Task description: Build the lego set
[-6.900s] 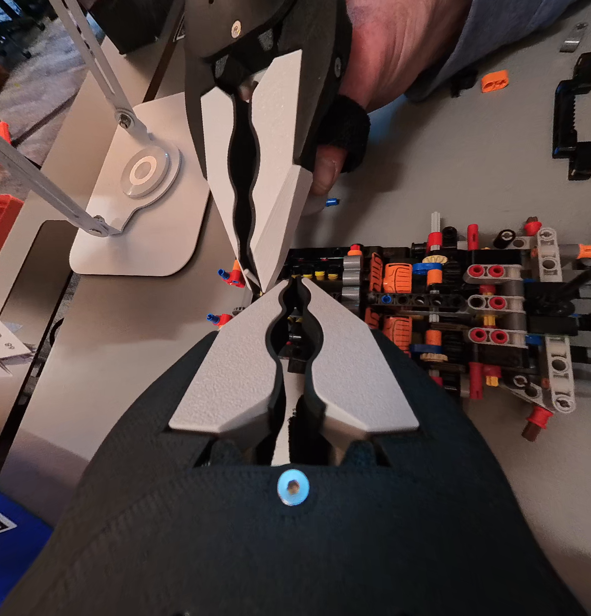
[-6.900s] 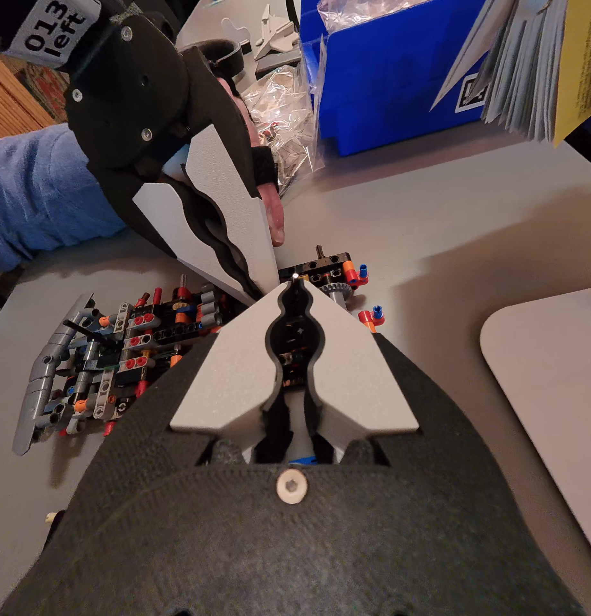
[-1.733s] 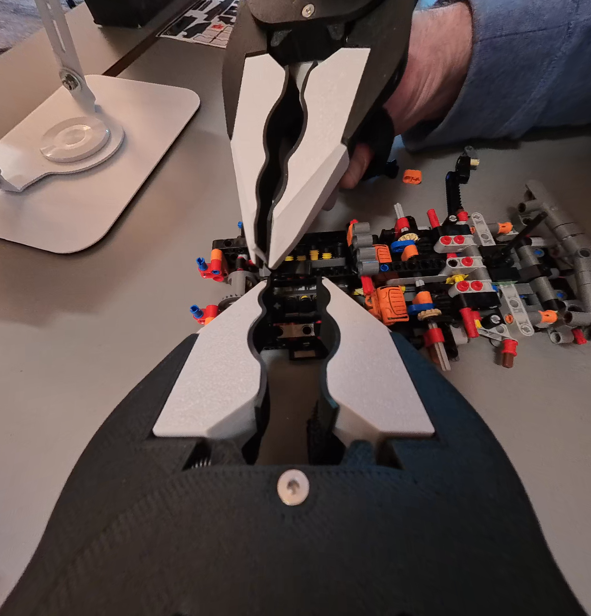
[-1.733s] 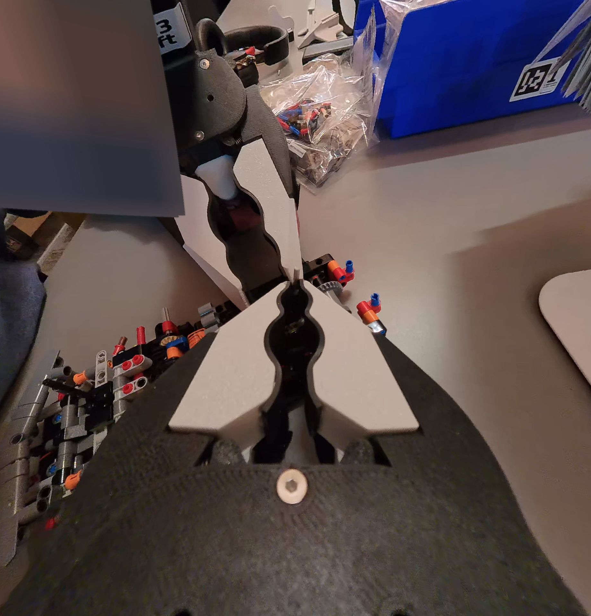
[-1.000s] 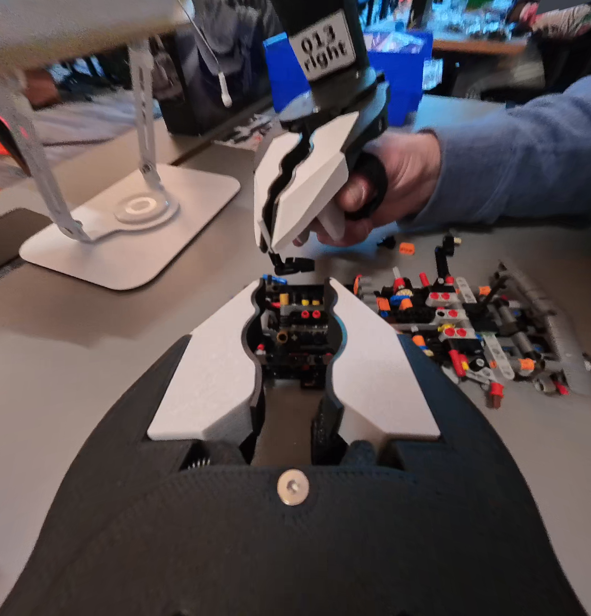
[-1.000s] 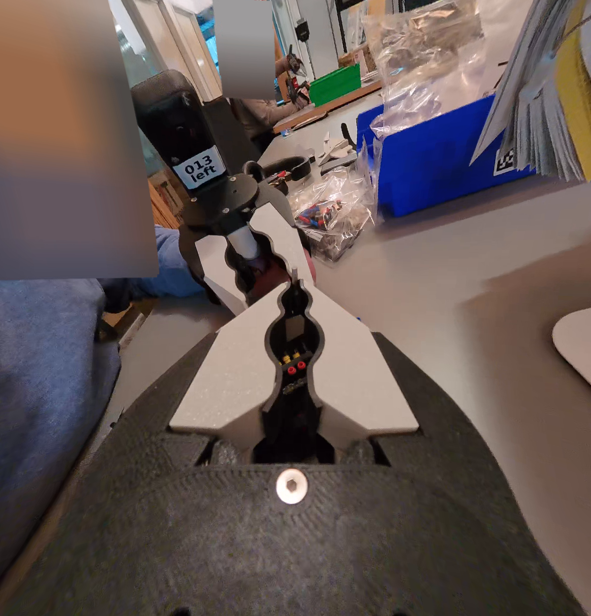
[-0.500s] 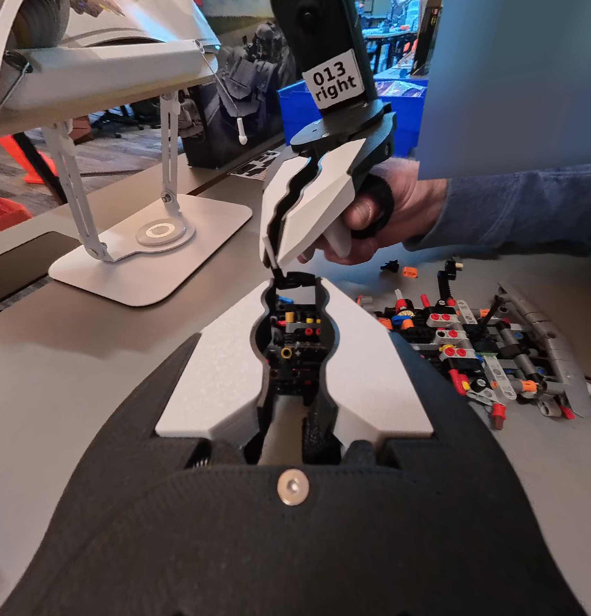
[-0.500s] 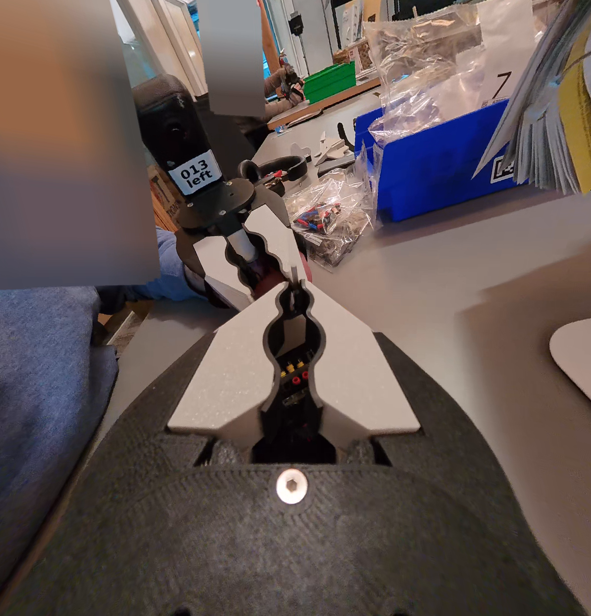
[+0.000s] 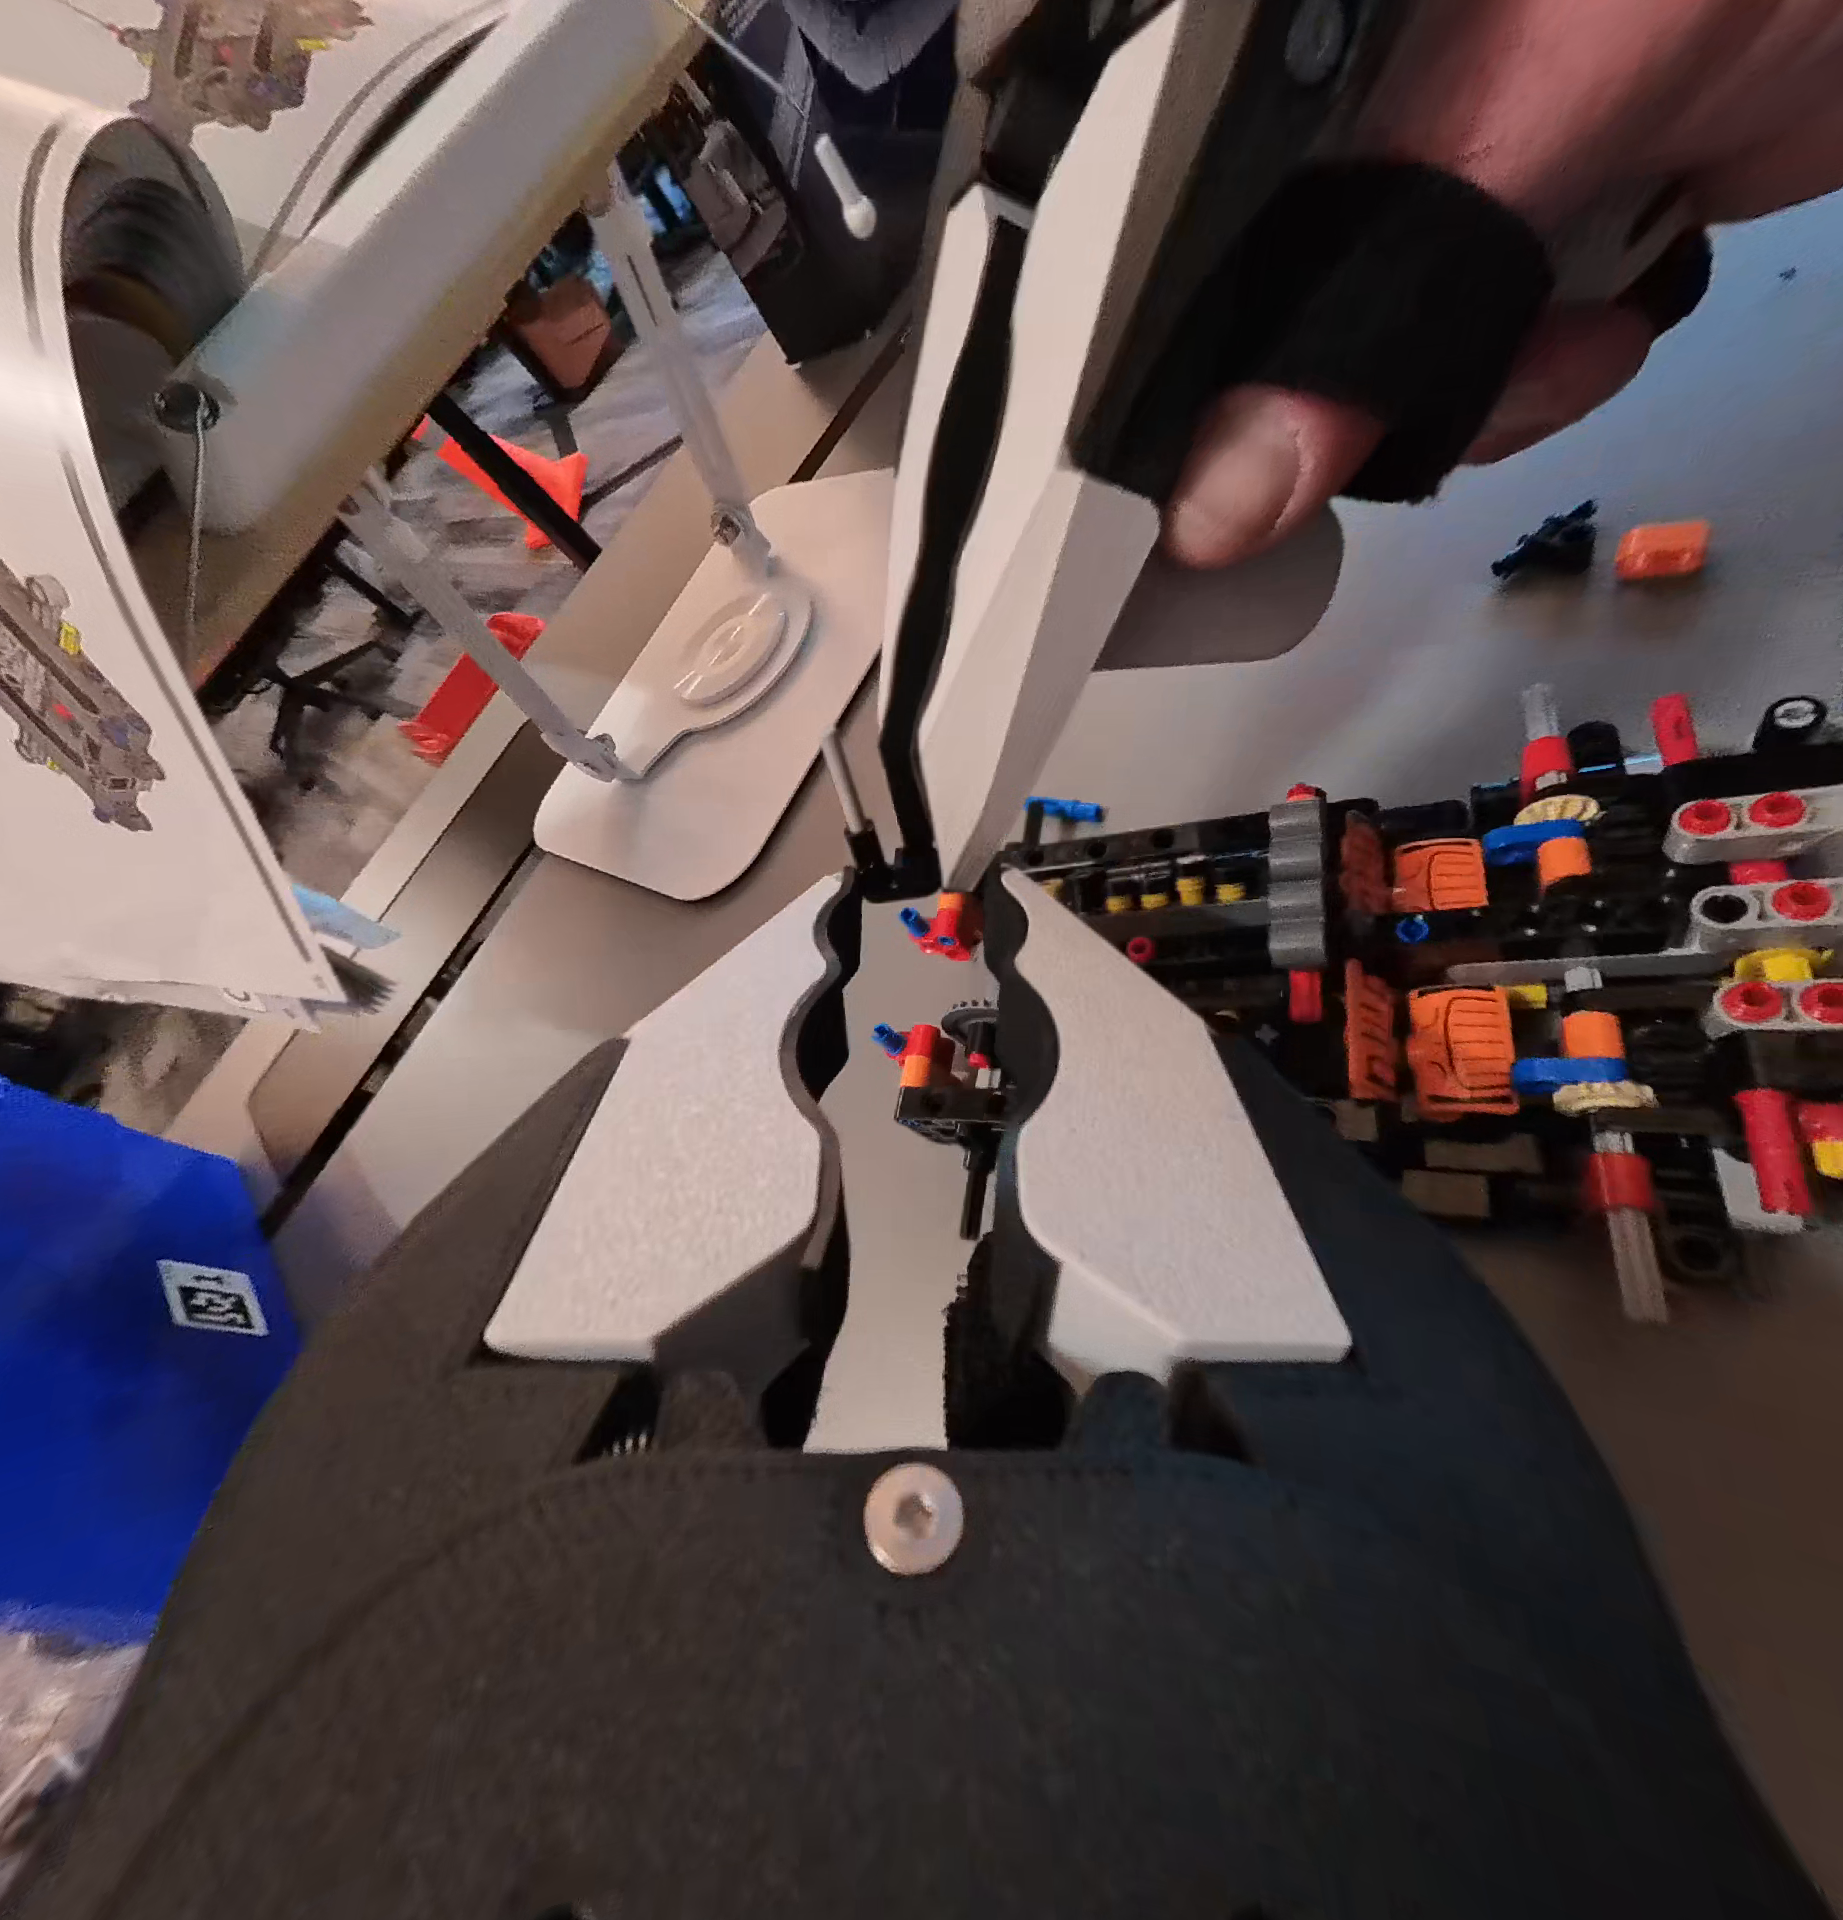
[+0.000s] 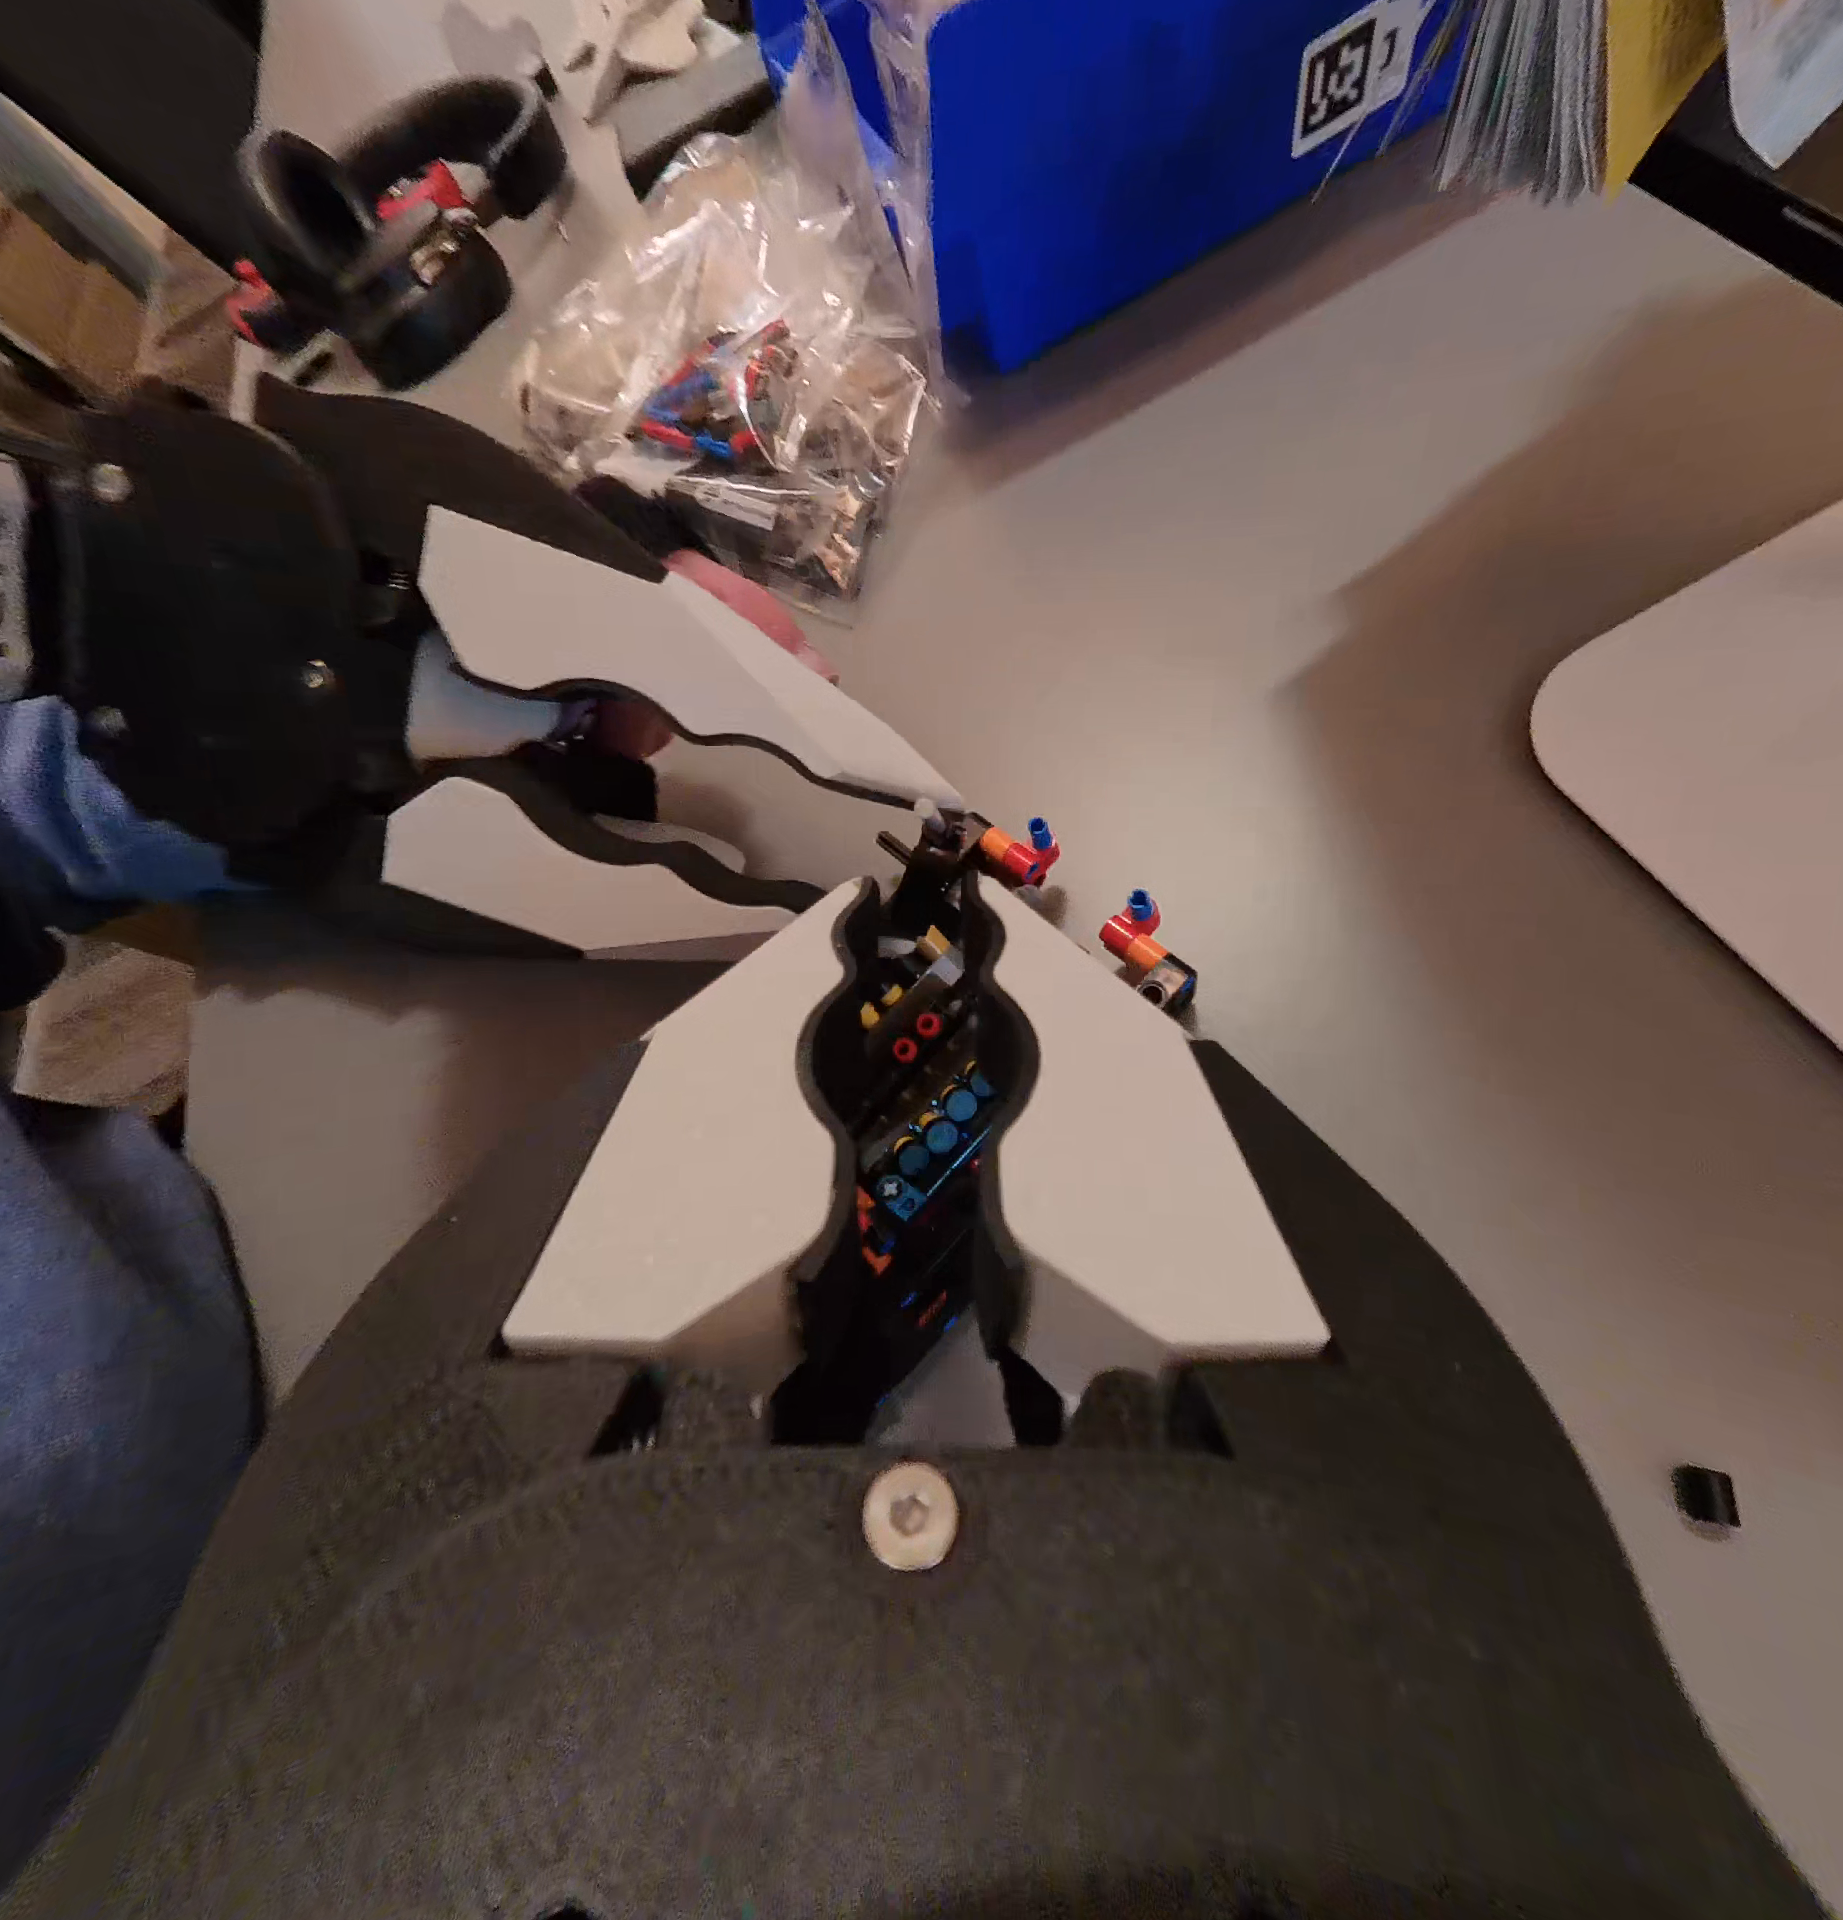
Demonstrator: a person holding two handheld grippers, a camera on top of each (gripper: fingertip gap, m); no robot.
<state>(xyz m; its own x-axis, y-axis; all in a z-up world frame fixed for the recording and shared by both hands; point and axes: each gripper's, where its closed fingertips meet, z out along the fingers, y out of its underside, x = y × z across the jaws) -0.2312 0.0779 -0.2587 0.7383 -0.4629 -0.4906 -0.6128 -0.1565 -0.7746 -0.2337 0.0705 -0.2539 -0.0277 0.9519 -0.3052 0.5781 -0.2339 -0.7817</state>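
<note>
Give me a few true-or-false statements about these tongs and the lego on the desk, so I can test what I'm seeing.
1. The right tongs pinch a small black piece at their tips. True.
2. The left tongs are clamped shut. False: their fingers stand apart, with nothing gripped between them.
3. The lego model lies on the table. True.
4. The bin at the far side of the table is green. False: it is a blue bin.
5. A clear bag of parts lies beside the blue bin. True.
</note>
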